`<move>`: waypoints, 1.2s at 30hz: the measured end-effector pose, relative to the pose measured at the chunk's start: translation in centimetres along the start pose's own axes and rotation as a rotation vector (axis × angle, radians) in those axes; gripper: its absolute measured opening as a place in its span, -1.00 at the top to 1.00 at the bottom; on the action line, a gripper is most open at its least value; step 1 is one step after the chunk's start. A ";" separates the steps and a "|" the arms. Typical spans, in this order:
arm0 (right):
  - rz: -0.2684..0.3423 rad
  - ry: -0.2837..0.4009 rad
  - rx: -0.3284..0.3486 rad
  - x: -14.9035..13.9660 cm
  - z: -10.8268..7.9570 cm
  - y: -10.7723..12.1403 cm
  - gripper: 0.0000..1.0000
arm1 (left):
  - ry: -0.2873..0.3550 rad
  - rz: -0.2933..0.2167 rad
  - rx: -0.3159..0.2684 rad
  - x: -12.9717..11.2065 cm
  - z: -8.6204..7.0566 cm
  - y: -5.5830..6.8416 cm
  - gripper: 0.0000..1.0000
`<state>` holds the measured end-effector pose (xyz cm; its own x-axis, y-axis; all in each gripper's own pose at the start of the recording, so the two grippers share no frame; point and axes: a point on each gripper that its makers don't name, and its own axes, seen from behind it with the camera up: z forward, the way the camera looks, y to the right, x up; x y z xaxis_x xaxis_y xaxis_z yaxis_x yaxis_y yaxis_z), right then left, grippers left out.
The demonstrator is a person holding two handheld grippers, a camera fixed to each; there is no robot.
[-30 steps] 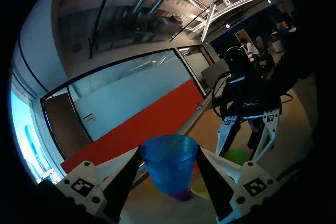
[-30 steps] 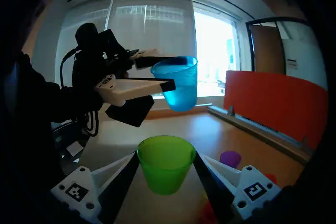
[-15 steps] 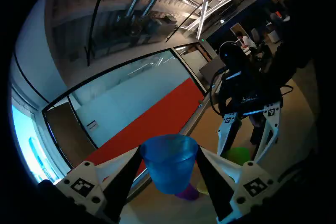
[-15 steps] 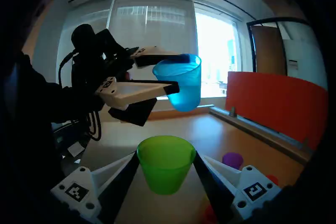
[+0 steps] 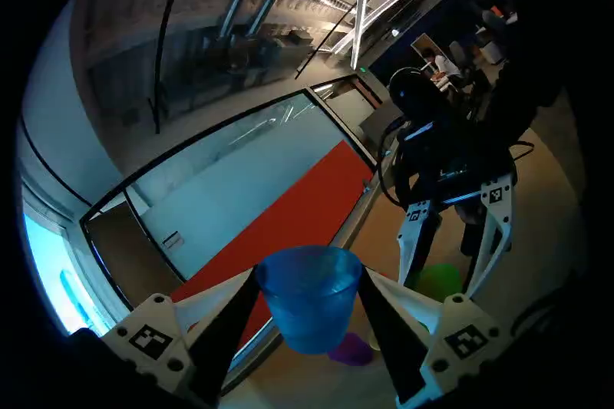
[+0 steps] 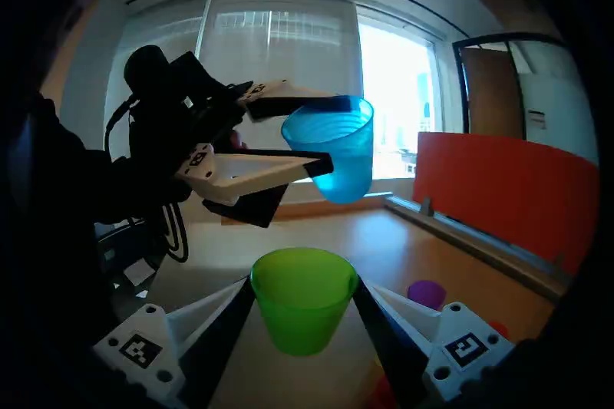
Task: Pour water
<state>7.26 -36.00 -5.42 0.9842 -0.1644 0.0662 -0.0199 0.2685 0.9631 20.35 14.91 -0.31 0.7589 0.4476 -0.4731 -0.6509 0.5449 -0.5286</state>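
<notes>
Blue cup (image 6: 331, 148) is clamped between both fingers of the left tool (image 5: 307, 277), up in the air above and beyond the green cup (image 6: 303, 309), not touching it. The right tool (image 6: 303, 284) grips that green cup on both sides. A purple cup (image 6: 424, 292) stands on the wooden surface (image 6: 384, 244), near a red panel (image 6: 506, 186).
</notes>
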 end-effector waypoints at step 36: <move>-0.008 0.006 -0.002 0.3 -0.3 0.0 -0.87 | 0.014 0.151 -0.005 0.6 0.3 1.0 -0.75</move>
<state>7.62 -35.72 -5.44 0.9853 -0.1610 0.0567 -0.0116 0.2687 0.9632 20.18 16.01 -0.92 0.6520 0.5145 -0.5569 -0.7577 0.4689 -0.4539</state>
